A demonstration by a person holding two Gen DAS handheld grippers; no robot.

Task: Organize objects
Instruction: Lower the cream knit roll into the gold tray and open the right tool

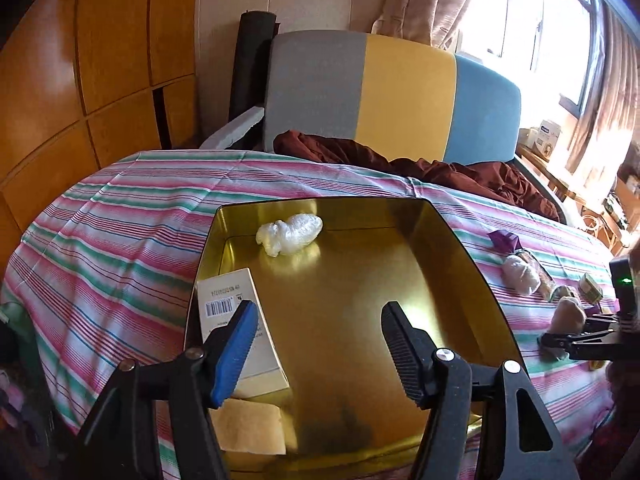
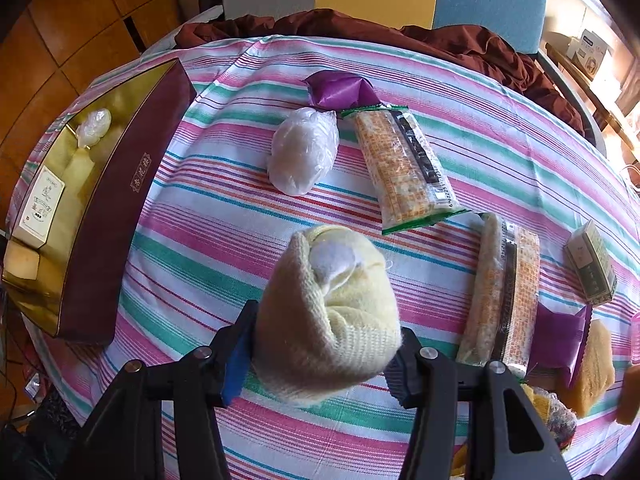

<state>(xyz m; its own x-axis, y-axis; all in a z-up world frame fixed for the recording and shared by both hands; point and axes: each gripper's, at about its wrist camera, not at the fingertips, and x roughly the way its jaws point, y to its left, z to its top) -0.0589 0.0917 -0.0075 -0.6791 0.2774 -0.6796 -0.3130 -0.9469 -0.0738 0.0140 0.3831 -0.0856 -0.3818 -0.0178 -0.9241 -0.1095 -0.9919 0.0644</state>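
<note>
the rolled cream sock [image 2: 326, 316] is pinched between the jaws of the right gripper [image 2: 320, 360], one pad pressed into each flank, and it is held above the striped cloth [image 2: 200, 240]. the roll's long axis runs forward along the fingers, away from the camera, with its folded end farthest out.

the gold-lined tin [image 2: 104, 216] is seen in the right wrist view to the left of the held sock and a little farther away, its long maroon wall turned toward the sock. that wall stands between the sock and the tin's floor, so it is judged that the roll must be carried leftward and over the rim before it is let go.

the left gripper [image 1: 316, 344] is spread, nothing is caught between its pads, and it hangs over the near part of the tin. a white box [image 1: 240, 320], a cream pad [image 1: 248, 424] and a clear wrapped bundle [image 1: 290, 232] are already lying inside. the bare middle of the floor is judged the likeliest landing spot, although the left gripper is directly above it.
</note>
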